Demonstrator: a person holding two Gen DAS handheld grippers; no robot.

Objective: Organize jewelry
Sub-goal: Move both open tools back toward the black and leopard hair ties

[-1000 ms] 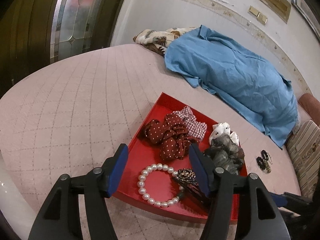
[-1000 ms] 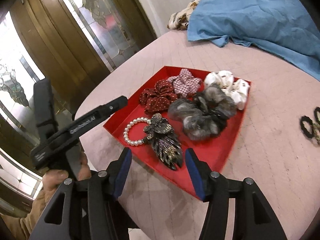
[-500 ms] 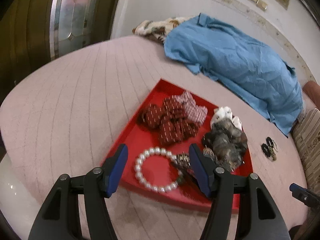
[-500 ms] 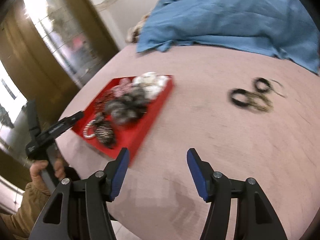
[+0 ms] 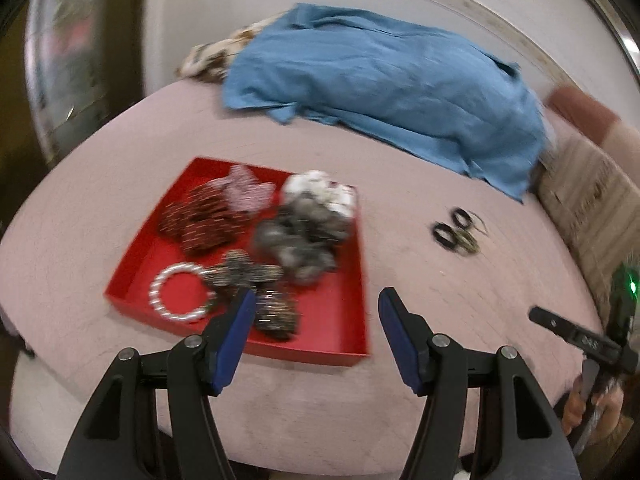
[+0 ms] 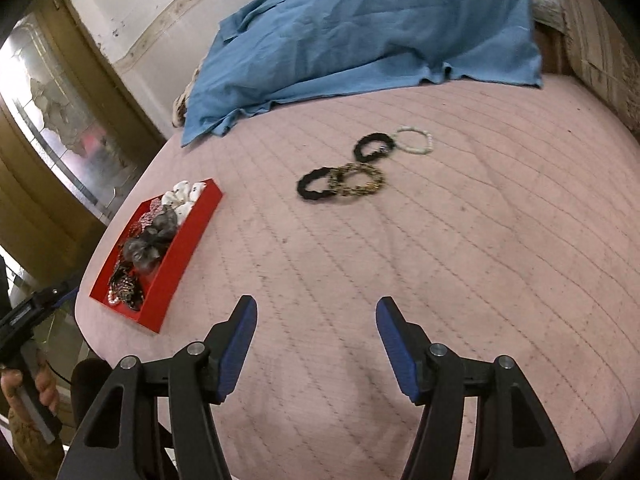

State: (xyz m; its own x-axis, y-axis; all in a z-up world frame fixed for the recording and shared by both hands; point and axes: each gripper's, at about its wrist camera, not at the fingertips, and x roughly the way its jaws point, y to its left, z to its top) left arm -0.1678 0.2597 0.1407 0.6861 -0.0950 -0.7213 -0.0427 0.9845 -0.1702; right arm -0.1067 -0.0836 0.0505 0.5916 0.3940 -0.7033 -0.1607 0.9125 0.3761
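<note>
A red tray (image 5: 132,248) on the pink quilted bed holds a pearl bracelet (image 5: 154,292), a dark beaded clip (image 5: 248,272), red dotted scrunchies (image 5: 200,220), a grey one (image 5: 296,236) and a white one (image 5: 320,188). My left gripper (image 5: 318,294) hovers open over the tray's near right corner, nothing between its fingers. Loose on the quilt to the right lie two black hair ties (image 6: 304,186) (image 6: 360,150), a leopard-print tie (image 6: 378,184) and a pale bead bracelet (image 6: 430,142). My right gripper (image 6: 316,300) is open and empty over bare quilt, short of them.
A rumpled blue cloth (image 6: 360,32) covers the far part of the bed, with a patterned cloth under its left end. Striped pillows (image 5: 592,188) line the right side. The tray (image 6: 188,240) sits near the bed's left edge, beside a glass-panelled door (image 6: 60,120).
The right gripper swung right, away from the tray, to the bare quilt before the loose ties. The left gripper drew back and shifted right, so the tray now sits left of centre.
</note>
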